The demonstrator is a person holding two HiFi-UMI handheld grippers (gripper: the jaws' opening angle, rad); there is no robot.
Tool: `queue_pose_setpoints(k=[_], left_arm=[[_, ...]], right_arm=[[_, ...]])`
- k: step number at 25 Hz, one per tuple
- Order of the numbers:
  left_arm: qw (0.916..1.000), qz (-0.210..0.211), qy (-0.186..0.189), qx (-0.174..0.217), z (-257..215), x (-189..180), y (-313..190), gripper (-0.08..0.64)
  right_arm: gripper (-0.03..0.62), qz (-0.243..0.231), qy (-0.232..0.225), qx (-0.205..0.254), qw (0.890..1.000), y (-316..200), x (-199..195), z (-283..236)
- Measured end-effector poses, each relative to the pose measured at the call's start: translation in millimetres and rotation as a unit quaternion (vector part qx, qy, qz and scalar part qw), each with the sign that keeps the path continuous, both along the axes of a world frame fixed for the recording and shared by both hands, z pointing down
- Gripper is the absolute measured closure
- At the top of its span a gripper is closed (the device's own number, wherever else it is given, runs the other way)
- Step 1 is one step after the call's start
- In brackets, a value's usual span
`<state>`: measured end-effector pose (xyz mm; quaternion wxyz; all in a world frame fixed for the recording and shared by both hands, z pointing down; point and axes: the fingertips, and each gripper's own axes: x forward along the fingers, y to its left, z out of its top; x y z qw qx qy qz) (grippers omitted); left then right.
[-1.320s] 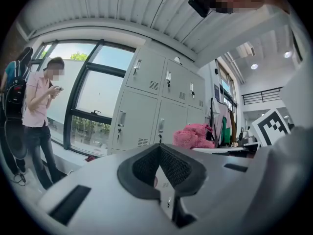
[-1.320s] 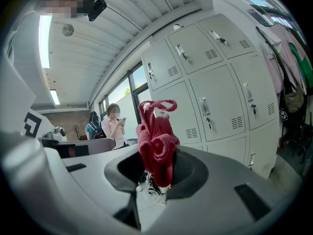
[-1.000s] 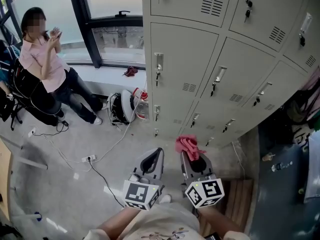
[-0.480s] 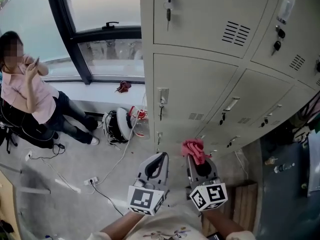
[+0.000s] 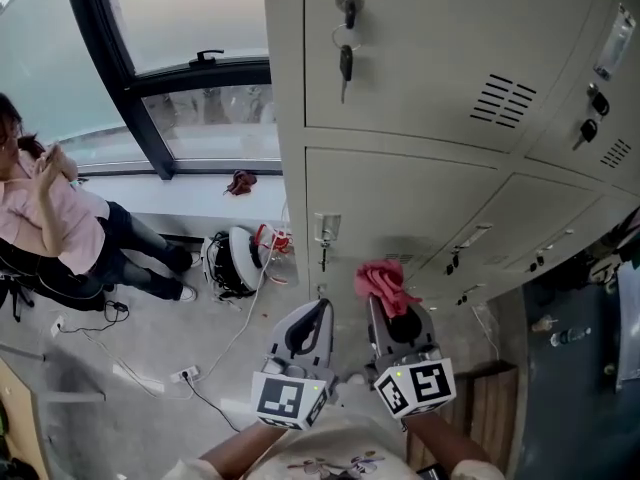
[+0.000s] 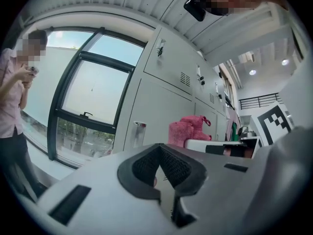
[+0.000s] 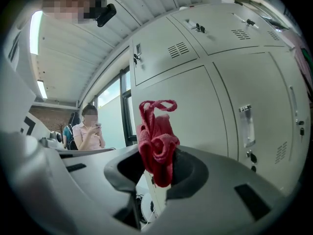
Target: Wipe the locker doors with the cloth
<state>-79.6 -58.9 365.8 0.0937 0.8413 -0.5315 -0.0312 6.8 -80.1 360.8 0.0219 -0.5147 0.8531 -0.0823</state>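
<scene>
A bunched pink cloth [image 5: 382, 284] [image 7: 156, 143] sticks out of my right gripper [image 5: 392, 318] [image 7: 155, 168], which is shut on it a short way in front of the grey locker doors [image 5: 420, 78] [image 7: 193, 106]. The cloth also shows in the left gripper view as a pink cloth [image 6: 188, 129]. My left gripper [image 5: 308, 323] [image 6: 161, 173] is beside the right one, shut with nothing in it. Keys hang from the upper door's lock [image 5: 346, 28]; a handle with a key [image 5: 326, 233] is on the door below.
A seated person [image 5: 50, 228] in a pink top is at the left by the window [image 5: 150, 48]. A helmet-like object [image 5: 232, 260], cables and a power strip [image 5: 183, 374] lie on the floor. A dark table [image 5: 585, 368] stands at the right.
The head view has tilted upward, so the lockers fill more of the frame and the keyed upper door came into sight. Both grippers stay side by side, the cloth still held.
</scene>
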Motion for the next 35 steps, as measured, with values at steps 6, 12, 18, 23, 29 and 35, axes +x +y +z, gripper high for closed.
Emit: queue_pose_setpoints(k=[6,12,18,23,29,35], left_arm=[[0.9994,-0.035,0.006,0.000,-8,-13,-10,0.555],[0.9990,-0.042,0.011,0.015,-18,-17,-18,0.555],[0.9989,-0.042,0.005,0.017,-25,-16,-22,0.555],[0.9985,-0.051,0.008,0.019,-26,-19,-21,0.555],[0.9982,-0.055,0.007,0.021,-27,-22,-21,0.555],[0.9986,-0.051,0.011,0.012,-22,-19,-23,0.555]], right_arm=[[0.485,-0.040,-0.007,0.021,0.999,-30,-20,-29],[0.483,-0.081,-0.008,0.055,0.995,-44,-49,-66],[0.483,-0.113,-0.017,0.065,0.991,-64,-77,-101],[0.483,-0.129,-0.004,0.069,0.989,-77,-98,-114],[0.485,-0.131,-0.002,0.069,0.989,-87,-101,-116],[0.485,-0.130,-0.002,0.067,0.989,-88,-94,-116]])
